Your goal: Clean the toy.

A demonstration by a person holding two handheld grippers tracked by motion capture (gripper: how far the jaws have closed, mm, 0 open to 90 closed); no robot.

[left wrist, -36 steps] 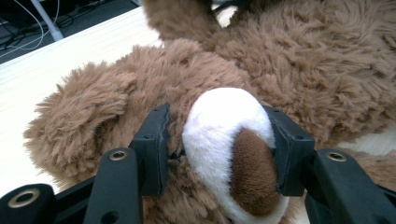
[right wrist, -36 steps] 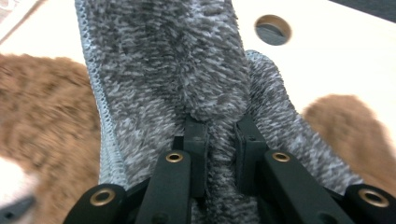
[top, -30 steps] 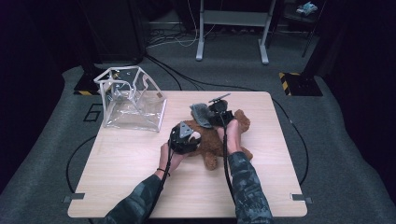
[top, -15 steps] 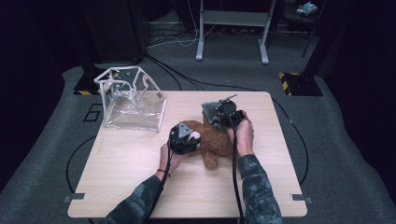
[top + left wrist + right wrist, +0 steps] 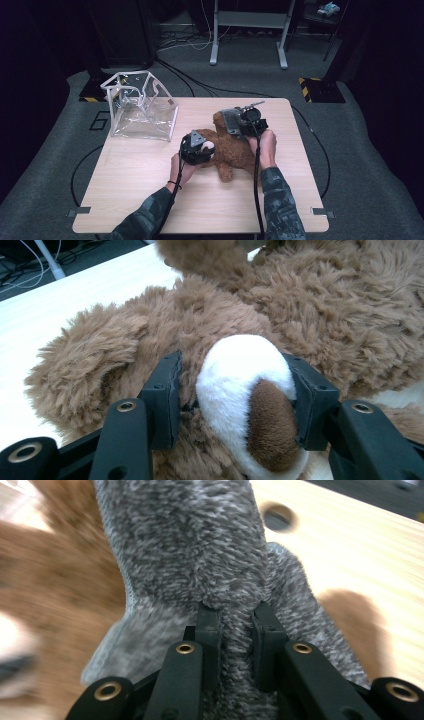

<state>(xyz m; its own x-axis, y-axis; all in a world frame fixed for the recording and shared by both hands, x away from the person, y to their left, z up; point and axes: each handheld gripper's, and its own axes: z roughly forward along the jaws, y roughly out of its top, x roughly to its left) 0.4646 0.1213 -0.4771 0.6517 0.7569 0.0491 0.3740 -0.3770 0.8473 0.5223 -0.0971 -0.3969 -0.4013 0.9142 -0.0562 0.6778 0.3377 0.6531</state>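
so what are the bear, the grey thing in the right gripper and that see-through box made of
The bear looks like long shaggy brown plush, with a shorter white pile on its muzzle. The grey cloth seems a knitted or terry fabric: looped, mottled grey and white, matt, and it bunches softly. The box looks like clear flexible plastic film with white edging: it is glossy and creased.

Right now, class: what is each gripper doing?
Left gripper: closed on the brown plush teddy bear's white snout.
Right gripper: closed on a fuzzy grey knitted cloth.
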